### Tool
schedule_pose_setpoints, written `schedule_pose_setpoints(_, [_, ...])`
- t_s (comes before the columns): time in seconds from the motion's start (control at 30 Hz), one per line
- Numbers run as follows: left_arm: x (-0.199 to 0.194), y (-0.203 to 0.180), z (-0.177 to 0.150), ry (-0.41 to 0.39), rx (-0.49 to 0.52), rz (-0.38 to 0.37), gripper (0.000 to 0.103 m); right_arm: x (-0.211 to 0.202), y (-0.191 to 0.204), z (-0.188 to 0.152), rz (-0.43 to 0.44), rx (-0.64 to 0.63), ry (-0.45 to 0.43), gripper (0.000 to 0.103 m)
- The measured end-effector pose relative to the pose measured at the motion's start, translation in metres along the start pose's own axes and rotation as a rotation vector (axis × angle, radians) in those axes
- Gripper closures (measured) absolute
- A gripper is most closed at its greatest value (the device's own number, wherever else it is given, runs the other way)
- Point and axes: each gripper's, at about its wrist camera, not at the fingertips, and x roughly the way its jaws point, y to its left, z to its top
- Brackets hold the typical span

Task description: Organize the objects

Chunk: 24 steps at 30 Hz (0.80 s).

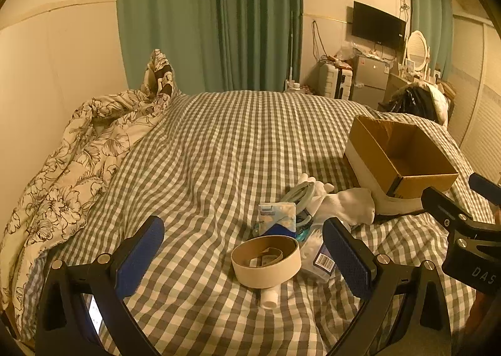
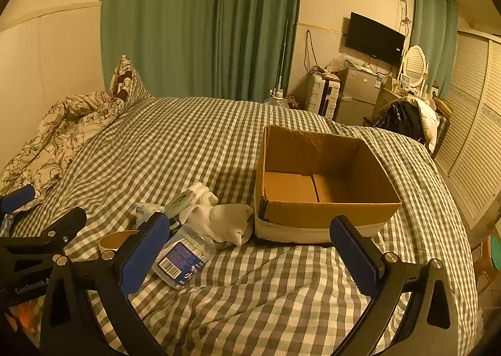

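A pile of small objects lies on the checked bed: a tape roll [image 1: 266, 260] over a white bottle [image 1: 269, 296], a tissue pack [image 1: 277, 218], a coiled cable [image 1: 297, 197], white socks [image 1: 344, 202] and a clear barcoded packet [image 1: 319, 259]. An open, empty cardboard box [image 1: 397, 155] stands to the right. My left gripper [image 1: 244, 249] is open, its fingers either side of the tape roll. My right gripper [image 2: 250, 249] is open and empty, in front of the box [image 2: 319, 180], with the packet [image 2: 183, 259] and socks [image 2: 219, 218] by its left finger.
A flowered quilt [image 1: 78, 161] is bunched along the bed's left side by the wall. Green curtains [image 1: 206, 17] hang behind the bed. A fridge [image 1: 369, 77], suitcase, TV and dresser stand at the far right, with louvred doors [image 2: 472, 143] along the right.
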Motion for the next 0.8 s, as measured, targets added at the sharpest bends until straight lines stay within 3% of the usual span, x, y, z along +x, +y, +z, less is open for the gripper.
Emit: schedule_pose_setpoints(0.8, [0.0002, 0.0021, -0.0027, 0.005, -0.002, 0.004, 0.0, 0.0037, 0.0077, -0.0022, 0.012, -0.006, 0.027, 0.0])
